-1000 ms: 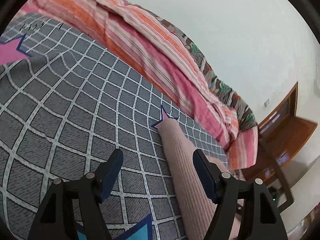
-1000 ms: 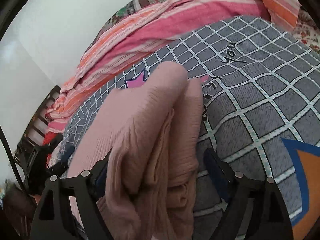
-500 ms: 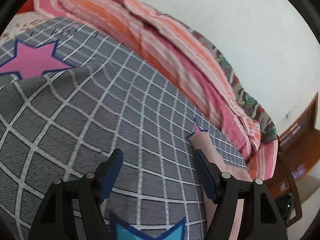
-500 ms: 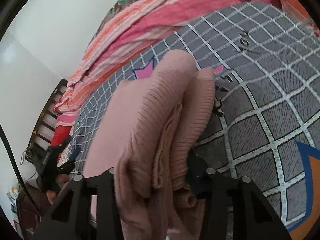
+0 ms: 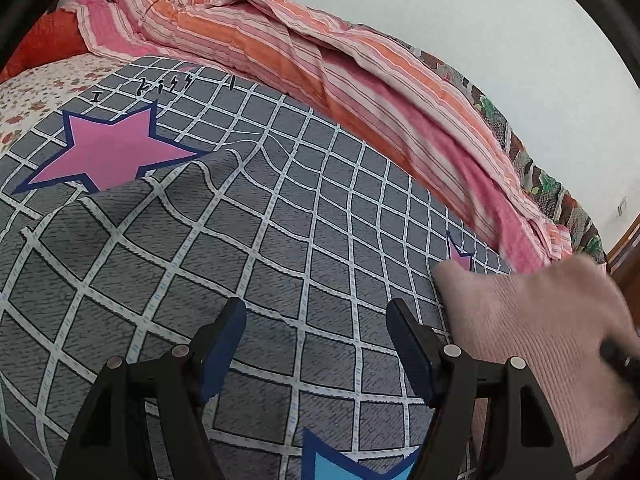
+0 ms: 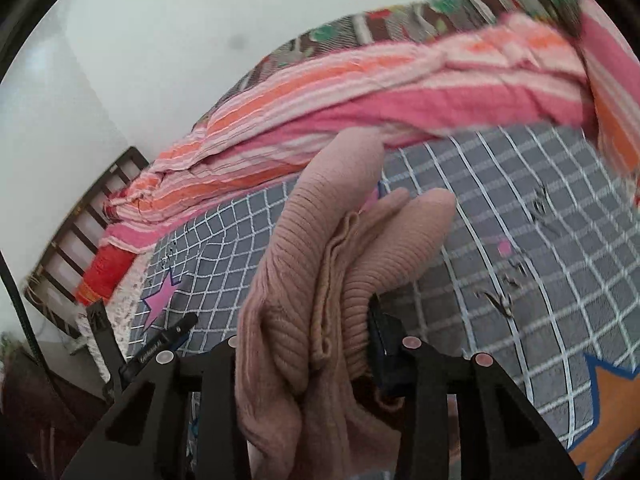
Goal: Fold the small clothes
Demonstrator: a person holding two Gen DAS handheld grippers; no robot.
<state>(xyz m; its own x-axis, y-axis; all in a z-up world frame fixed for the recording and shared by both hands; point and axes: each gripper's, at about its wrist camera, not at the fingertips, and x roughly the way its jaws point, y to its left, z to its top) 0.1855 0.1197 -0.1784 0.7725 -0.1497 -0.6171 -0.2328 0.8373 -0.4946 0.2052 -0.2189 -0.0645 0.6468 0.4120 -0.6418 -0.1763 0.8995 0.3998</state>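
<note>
A folded dusty-pink ribbed knit garment [image 6: 332, 264] is bunched between the jaws of my right gripper [image 6: 308, 344], which is shut on it and holds it lifted above the bed. The same garment [image 5: 536, 320] shows at the right of the left wrist view. My left gripper [image 5: 316, 336] is open and empty, over the grey checked bedspread [image 5: 248, 248], left of the garment. The left gripper also shows small at the lower left of the right wrist view [image 6: 160, 344].
The grey bedspread with white grid lines has a pink star [image 5: 108, 148] and a blue star [image 5: 340, 460]. A rumpled pink and orange striped blanket [image 5: 320, 56] lies along the far side by the white wall. A dark slatted headboard [image 6: 80, 216] and red pillow [image 6: 104, 268] lie at one end.
My right gripper has shut on the pink garment and lifted it up off the bedspread. My left gripper has swung left, away from the garment, staying open.
</note>
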